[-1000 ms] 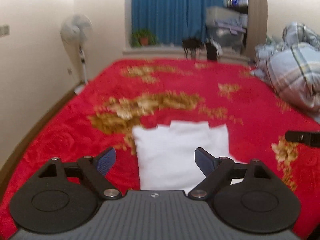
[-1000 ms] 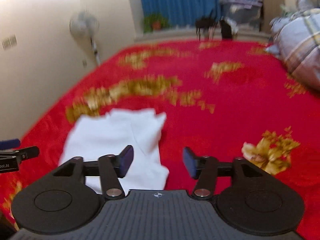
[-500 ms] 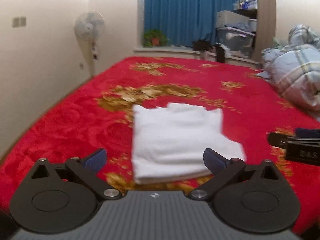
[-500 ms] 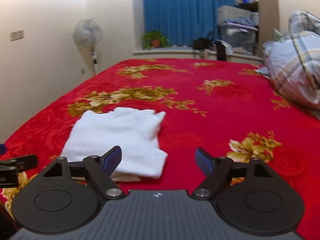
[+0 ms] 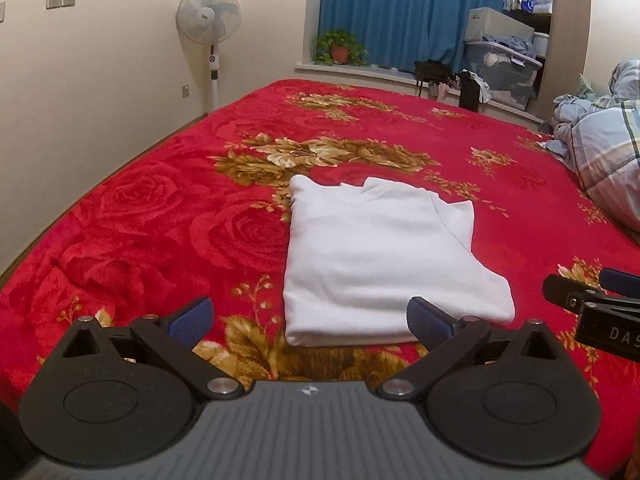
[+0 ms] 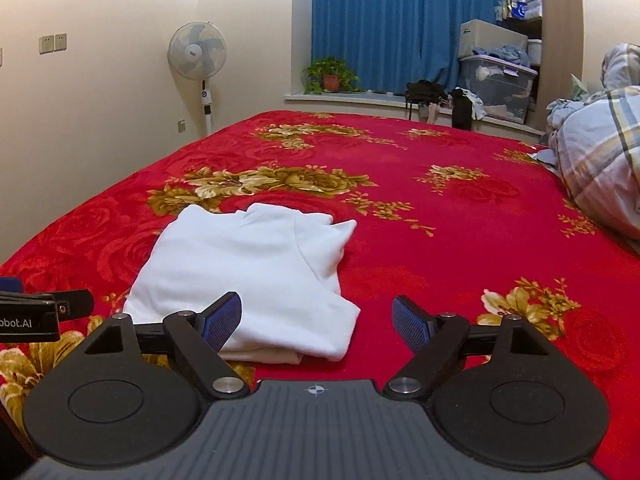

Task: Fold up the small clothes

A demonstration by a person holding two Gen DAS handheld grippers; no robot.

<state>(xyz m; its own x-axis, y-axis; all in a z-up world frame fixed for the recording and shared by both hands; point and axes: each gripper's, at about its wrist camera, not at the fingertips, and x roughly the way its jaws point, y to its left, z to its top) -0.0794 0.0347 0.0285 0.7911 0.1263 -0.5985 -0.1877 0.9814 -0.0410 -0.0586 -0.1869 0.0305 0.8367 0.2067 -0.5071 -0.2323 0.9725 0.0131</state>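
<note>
Both claws, left claw [image 5: 309, 317] and right claw [image 6: 317, 320], now spread empty after widening; white shirt [image 5: 384, 256] lies folded mid-frame on the bed [image 5: 160, 216] — fold looks done.

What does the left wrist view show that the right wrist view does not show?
Only the left wrist view: the left gripper wide open with nothing between its jaws, and the right gripper's tip at the right edge. Only the right wrist view: the right gripper open and empty, and the left gripper's tip at its left edge. Both views: the folded white garment lying on the red blanket, the fan, the blue curtain and the plaid quilt.
</note>
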